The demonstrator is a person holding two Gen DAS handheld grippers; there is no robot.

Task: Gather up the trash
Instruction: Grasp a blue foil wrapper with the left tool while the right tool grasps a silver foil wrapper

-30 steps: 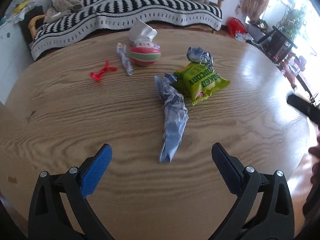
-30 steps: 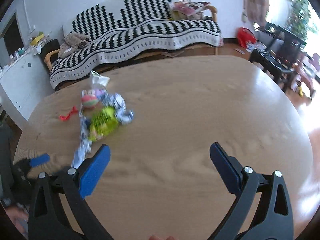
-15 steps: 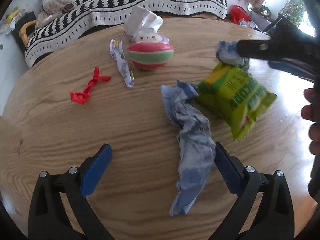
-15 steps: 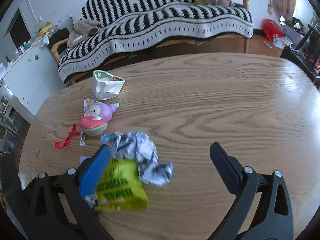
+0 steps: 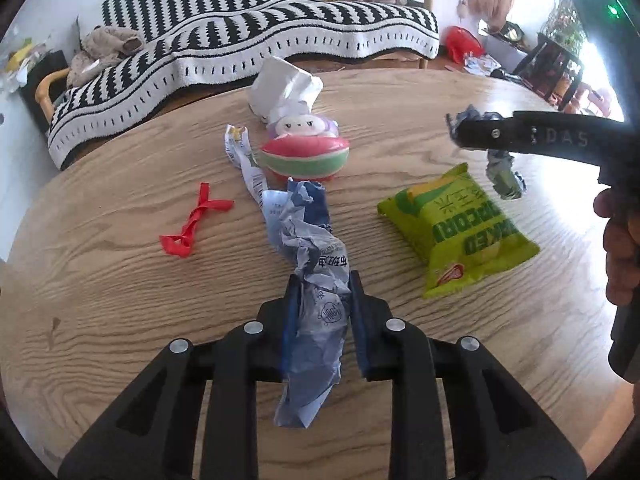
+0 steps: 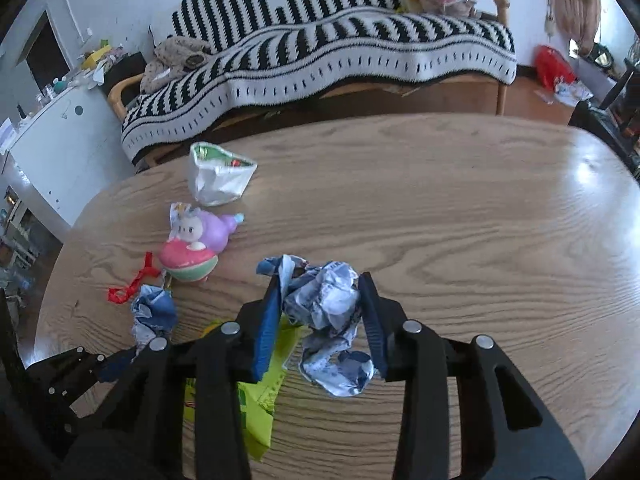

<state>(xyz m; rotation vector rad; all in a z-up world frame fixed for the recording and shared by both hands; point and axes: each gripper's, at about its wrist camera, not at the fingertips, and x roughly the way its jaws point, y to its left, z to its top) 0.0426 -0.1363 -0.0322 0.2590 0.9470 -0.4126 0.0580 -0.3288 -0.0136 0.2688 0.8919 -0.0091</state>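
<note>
My left gripper [image 5: 320, 304] is shut on a long crumpled blue-and-white wrapper [image 5: 308, 248] lying on the wooden table [image 5: 120, 300]. My right gripper [image 6: 320, 304] is shut on a crumpled blue-and-white wrapper ball [image 6: 324, 304], seen from the left wrist view [image 5: 500, 164] held above the table. A green snack bag [image 5: 456, 232] lies between them, partly under the right gripper [image 6: 256, 392]. A red ribbon [image 5: 192, 220], a thin wrapper strip [image 5: 244, 160] and an open silver pouch [image 6: 218, 176] lie further back.
A pink and green toy with a purple bunny [image 5: 306, 148] stands behind the long wrapper. A sofa with a black-and-white striped blanket [image 6: 320, 52] runs behind the table. A white cabinet [image 6: 52, 140] is at the left. Dark furniture [image 5: 552, 64] stands at the right.
Both grippers moved forward and closed: the left on the long wrapper, the right on the crumpled ball, which now hangs lifted off the table.
</note>
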